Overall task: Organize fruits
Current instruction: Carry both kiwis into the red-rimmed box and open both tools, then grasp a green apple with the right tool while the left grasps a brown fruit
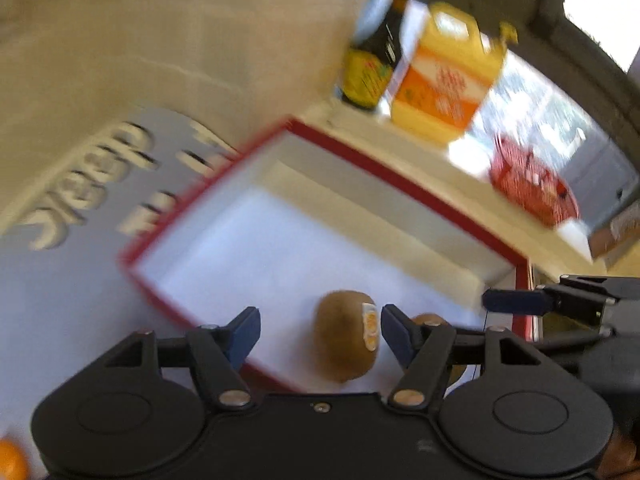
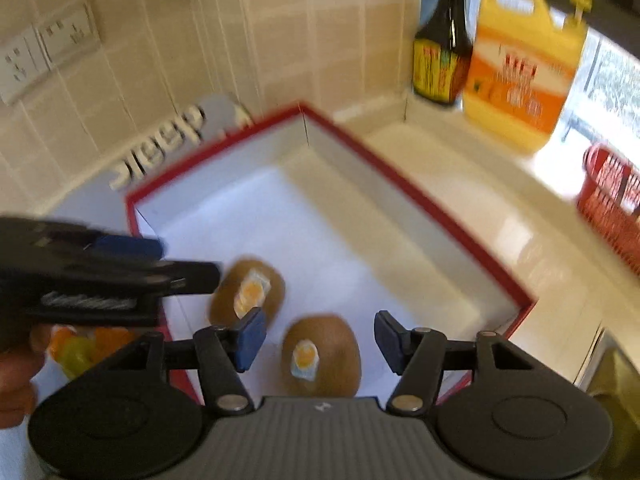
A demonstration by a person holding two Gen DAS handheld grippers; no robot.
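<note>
A white box with a red rim [image 1: 400,188] [image 2: 400,189] lies on the counter and holds two brown kiwis with stickers. In the left wrist view my left gripper [image 1: 320,330] is open around one kiwi [image 1: 346,336], its pads not pressing on the fruit. The second kiwi [image 1: 430,318] is mostly hidden behind the right finger. In the right wrist view my right gripper [image 2: 320,336] is open around the near kiwi [image 2: 320,356], with gaps on both sides. The other kiwi [image 2: 248,292] lies just beyond, under the left gripper's dark body [image 2: 120,276].
A dark sauce bottle [image 2: 440,60] and a yellow oil jug [image 2: 520,68] stand in the back corner, a red basket [image 2: 612,200] to the right. A grey lettered mat [image 1: 80,200] lies left of the box. An orange fruit [image 1: 12,460] sits near the left gripper. Tiled wall with sockets [image 2: 48,52].
</note>
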